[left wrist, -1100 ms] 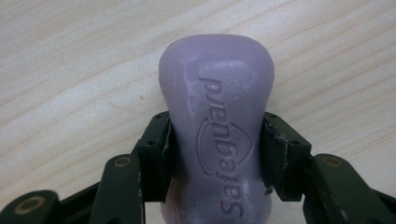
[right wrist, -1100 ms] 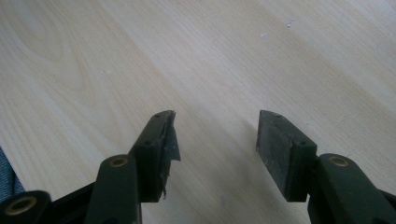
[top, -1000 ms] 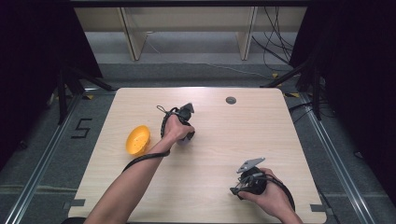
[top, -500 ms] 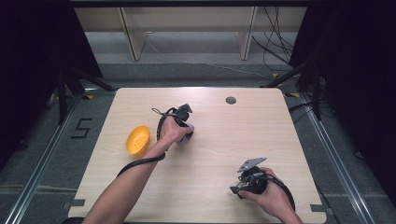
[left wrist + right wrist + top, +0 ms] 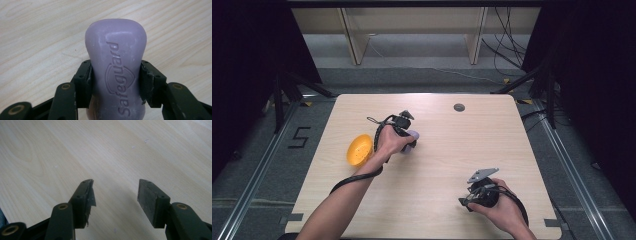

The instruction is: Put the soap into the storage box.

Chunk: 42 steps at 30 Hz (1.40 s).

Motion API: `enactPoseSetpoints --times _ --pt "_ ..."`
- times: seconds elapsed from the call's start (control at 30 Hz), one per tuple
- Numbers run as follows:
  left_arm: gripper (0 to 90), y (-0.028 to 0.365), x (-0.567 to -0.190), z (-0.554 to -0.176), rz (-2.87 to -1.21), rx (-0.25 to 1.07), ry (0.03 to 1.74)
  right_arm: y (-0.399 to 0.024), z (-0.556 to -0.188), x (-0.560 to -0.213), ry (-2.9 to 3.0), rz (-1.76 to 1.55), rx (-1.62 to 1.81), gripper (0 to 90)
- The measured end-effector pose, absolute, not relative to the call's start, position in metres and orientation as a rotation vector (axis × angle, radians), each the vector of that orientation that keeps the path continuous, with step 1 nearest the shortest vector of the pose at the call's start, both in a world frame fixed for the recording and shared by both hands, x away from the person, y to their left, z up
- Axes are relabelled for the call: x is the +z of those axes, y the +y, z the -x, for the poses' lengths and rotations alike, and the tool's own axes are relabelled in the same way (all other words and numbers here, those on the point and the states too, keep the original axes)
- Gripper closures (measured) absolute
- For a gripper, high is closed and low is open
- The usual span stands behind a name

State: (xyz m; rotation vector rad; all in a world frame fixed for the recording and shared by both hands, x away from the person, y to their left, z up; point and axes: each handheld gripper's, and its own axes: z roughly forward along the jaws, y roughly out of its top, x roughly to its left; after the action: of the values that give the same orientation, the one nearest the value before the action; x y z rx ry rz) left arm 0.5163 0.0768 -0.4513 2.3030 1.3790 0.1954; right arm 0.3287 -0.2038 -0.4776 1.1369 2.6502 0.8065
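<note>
Between my left gripper's (image 5: 115,82) black fingers (image 5: 82,80) I see a pale lilac soap bar (image 5: 115,57) with embossed lettering; beside them an orange bowl (image 5: 359,150) sits on light wood-grain surface (image 5: 492,135).

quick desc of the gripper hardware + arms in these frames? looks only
Both the left gripper and the right gripper have black jaws with flat rectangular pads and brass-coloured pivot pins. The right's one pad is frayed at its edge. A grey three-cornered plate tops the right. Black cables trail back. Forearms are bare, no sleeves.
</note>
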Motion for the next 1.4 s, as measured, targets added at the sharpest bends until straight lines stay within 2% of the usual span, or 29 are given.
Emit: enactPoseSetpoints --times 0.6,0.77,1.4 --pt "49.0 0.099 -0.419 -0.498 -2.262 0.212 1.327 -0.207 -0.329 -0.473 2.58 -1.135 0.797 30.0" --pt "49.0 0.105 -0.412 -0.494 -2.268 0.22 1.299 -0.207 -0.329 -0.472 2.568 -1.142 0.796 29.1" --pt "49.0 0.138 -0.399 -0.477 -2.183 0.279 1.365 -0.207 -0.329 -0.471 2.546 -1.177 0.816 30.5"
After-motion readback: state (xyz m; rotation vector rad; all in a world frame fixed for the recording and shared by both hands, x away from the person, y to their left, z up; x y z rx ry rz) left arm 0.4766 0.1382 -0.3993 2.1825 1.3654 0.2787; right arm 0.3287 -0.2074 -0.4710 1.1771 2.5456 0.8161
